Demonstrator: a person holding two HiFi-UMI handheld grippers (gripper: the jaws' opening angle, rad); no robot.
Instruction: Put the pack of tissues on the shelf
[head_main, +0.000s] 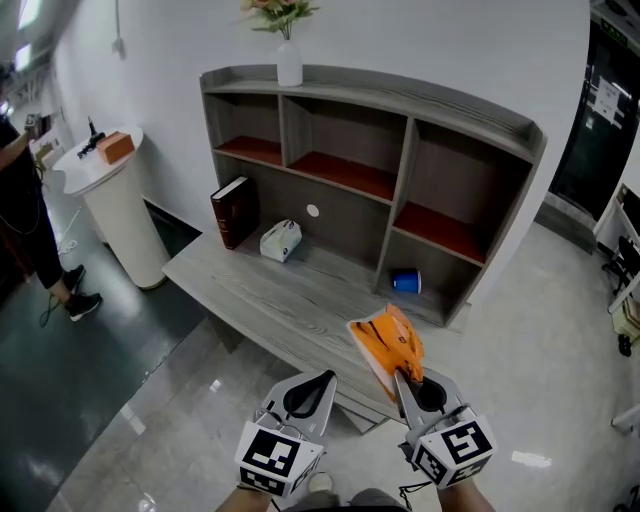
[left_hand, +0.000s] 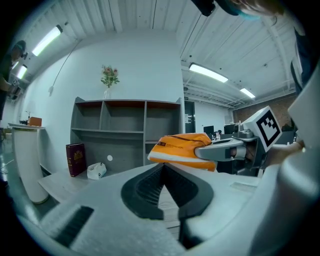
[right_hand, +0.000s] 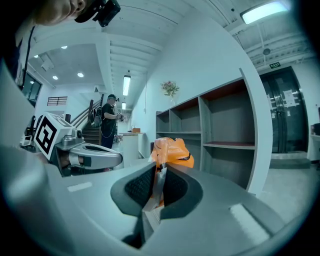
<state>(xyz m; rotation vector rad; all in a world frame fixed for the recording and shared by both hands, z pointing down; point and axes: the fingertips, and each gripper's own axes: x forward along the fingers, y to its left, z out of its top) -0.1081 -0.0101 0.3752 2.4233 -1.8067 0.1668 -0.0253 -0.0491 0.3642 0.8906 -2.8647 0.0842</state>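
The orange pack of tissues (head_main: 386, 346) hangs in the air over the front edge of the grey desk (head_main: 270, 300), its near end pinched in my right gripper (head_main: 400, 378), which is shut on it. In the right gripper view the pack (right_hand: 170, 149) sticks out ahead of the jaws, with the shelf (right_hand: 220, 135) beyond. My left gripper (head_main: 325, 381) is beside it on the left, shut with nothing in it. From the left gripper view the pack (left_hand: 181, 147) and the right gripper (left_hand: 226, 149) show at right. The shelf (head_main: 370, 160) has several open compartments.
On the desk stand a dark red book (head_main: 233, 211), a white tissue pouch (head_main: 281, 240) and a blue cup (head_main: 405, 282) on its side. A vase of flowers (head_main: 288, 58) tops the shelf. A white pedestal (head_main: 118, 205) and a person (head_main: 25, 215) are at the left.
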